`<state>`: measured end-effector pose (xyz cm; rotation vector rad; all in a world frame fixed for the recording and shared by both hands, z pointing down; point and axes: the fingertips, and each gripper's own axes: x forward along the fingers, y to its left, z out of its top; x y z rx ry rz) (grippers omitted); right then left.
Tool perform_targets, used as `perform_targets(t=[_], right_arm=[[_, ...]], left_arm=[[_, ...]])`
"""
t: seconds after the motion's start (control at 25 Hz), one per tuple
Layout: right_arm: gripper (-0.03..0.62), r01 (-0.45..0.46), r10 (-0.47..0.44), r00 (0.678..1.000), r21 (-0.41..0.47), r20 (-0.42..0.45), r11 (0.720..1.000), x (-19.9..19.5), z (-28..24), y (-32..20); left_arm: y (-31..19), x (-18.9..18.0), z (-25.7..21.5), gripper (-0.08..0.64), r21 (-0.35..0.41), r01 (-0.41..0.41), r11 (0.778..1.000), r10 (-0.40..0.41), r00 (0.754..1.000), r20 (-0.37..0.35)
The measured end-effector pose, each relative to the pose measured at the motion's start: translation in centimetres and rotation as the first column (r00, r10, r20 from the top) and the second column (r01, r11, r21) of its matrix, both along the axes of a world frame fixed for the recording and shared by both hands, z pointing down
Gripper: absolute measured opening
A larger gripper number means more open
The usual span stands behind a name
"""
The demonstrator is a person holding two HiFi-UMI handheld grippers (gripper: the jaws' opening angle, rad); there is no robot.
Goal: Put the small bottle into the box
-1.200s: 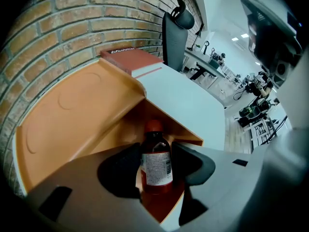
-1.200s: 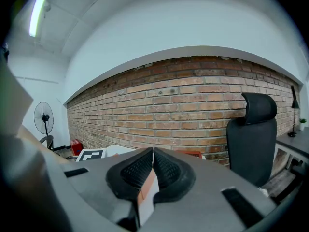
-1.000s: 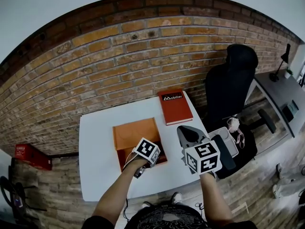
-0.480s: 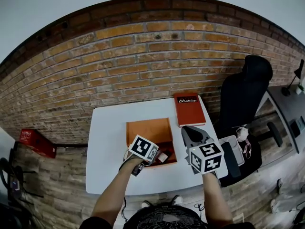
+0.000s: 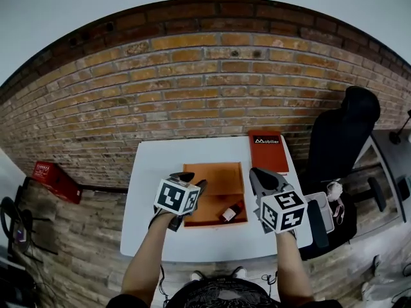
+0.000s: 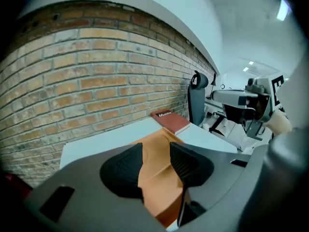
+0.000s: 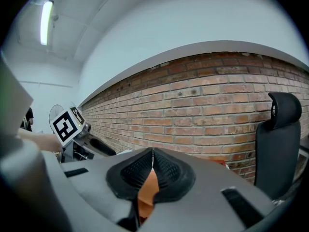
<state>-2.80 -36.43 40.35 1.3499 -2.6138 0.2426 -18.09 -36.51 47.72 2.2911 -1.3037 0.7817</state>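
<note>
1. At the near edge of the white worktop, a person's two forearms reach in, each holding a hand-held gripper topped with a square-marker cube.
2. The left hand-held gripper sits at the near left side of the box. Its jaws stand apart and are closing. Nothing is between them; only the orange of the box shows through the gap.
3. The right hand-held gripper hovers just beside the box's right side. Its jaws are pressed together and hold nothing.
4. The small bottle lies on its side inside the box, by the near right corner. It is to the right of the left hand-held gripper and to the left of the right one, about as near to one as to the other. Its long axis slants from near left to far right.
5. The box is a shallow, open orange tray in the middle of the worktop. The rest of its floor is bare.
6. With the bottle already inside, the task looks complete. If the bottle had to be gripped again, the jaws would need to close across that slanted axis.
7. Farther off, a red book lies just beyond the box's far right corner. Behind the worktop stands a brick wall, with a black chair to the right.
</note>
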Motion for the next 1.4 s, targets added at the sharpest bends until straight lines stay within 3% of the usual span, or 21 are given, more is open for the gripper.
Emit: perform_targets(t=[0.28, 0.48, 0.6, 0.72, 1.0, 1.4], right_arm=[[0.021, 0.017, -0.017, 1.000, 0.025, -0.005, 1.000, -0.6, -1.3, -0.2], [0.021, 0.012, -0.012, 1.000, 0.039, 0.009, 0.999, -0.5, -2.1, -0.2], [0.021, 0.013, -0.013, 1.000, 0.056, 0.017, 0.998, -0.5, -2.8, 0.1], [0.020, 0.016, -0.017, 1.000, 0.083, 0.011, 0.996, -0.5, -3.4, 0.4], [0.020, 0.015, -0.017, 1.000, 0.102, 0.016, 0.995, -0.2, -4.1, 0.6], [0.021, 0.013, -0.015, 1.000, 0.103, 0.013, 0.995, 0.1, -4.3, 0.8]], left_arm=[[0.3, -5.3, -5.0, 0.139, 0.173, 0.138, 0.975, -0.135, 0.990, -0.026], [1.3, -8.5, -8.6, 0.095, 0.344, 0.255, 0.904, -0.253, 0.966, -0.053], [2.2, -9.3, -10.1, 0.069, 0.390, 0.306, 0.869, -0.288, 0.952, -0.106], [2.7, -9.9, -10.5, 0.047, 0.423, 0.332, 0.843, -0.325, 0.941, -0.091], [2.8, -10.3, -10.3, 0.035, 0.438, 0.364, 0.822, -0.348, 0.930, -0.118], [3.0, -10.0, -10.0, 0.035, 0.428, 0.358, 0.830, -0.346, 0.932, -0.107]])
